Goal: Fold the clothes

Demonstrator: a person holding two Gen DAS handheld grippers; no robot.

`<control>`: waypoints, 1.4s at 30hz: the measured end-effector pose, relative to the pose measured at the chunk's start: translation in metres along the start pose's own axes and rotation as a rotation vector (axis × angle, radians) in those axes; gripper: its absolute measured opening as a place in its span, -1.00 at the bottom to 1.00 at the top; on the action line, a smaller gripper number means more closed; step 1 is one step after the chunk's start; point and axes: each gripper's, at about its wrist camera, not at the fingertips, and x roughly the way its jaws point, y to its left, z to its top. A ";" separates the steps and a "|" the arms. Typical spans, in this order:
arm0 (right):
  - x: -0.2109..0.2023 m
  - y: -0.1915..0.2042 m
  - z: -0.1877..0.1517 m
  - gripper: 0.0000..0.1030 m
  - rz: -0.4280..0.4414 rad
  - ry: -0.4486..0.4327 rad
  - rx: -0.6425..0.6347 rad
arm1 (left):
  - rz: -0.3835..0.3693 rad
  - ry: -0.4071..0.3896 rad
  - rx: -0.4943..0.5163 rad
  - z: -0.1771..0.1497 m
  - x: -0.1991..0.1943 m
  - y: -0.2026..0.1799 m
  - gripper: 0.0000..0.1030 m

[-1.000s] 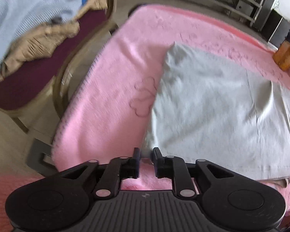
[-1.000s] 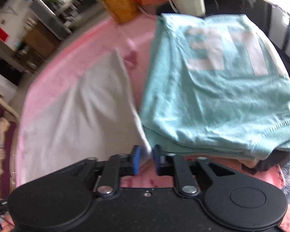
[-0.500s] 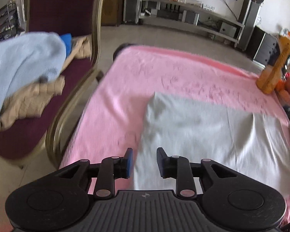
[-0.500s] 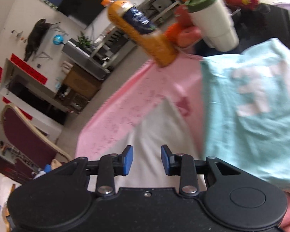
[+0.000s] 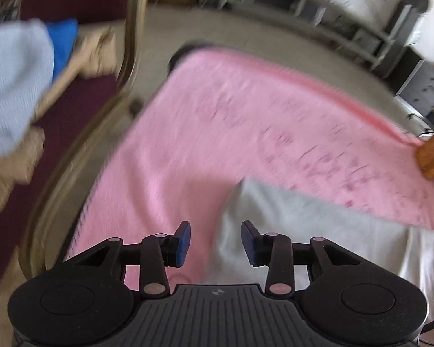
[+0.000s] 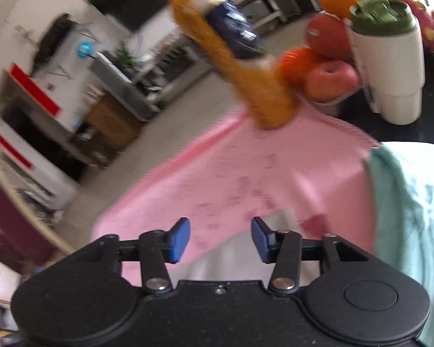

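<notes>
Looking along the left gripper (image 5: 216, 241), its fingers have spread wide and pinch nothing, where a second ago they nipped the grey garment (image 5: 309, 231); that garment now lies flat on the pink cloth (image 5: 217, 144) covering the tabletop. From the right gripper (image 6: 220, 238), likewise sprung apart and raised, the grey edge sits below, beside the teal shirt (image 6: 410, 217). This fold looks finished.
</notes>
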 end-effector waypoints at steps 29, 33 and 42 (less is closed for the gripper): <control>0.024 -0.021 0.009 -0.30 -0.163 -0.015 0.037 | 0.069 -0.092 0.028 0.008 0.013 -0.012 -0.19; 0.030 -0.026 0.011 -0.30 -0.142 0.016 0.090 | 0.039 -0.098 -0.034 0.017 0.006 -0.002 -0.13; 0.044 -0.029 0.009 -0.30 -0.130 0.059 0.122 | -0.030 -0.023 -0.136 0.031 0.028 0.018 -0.53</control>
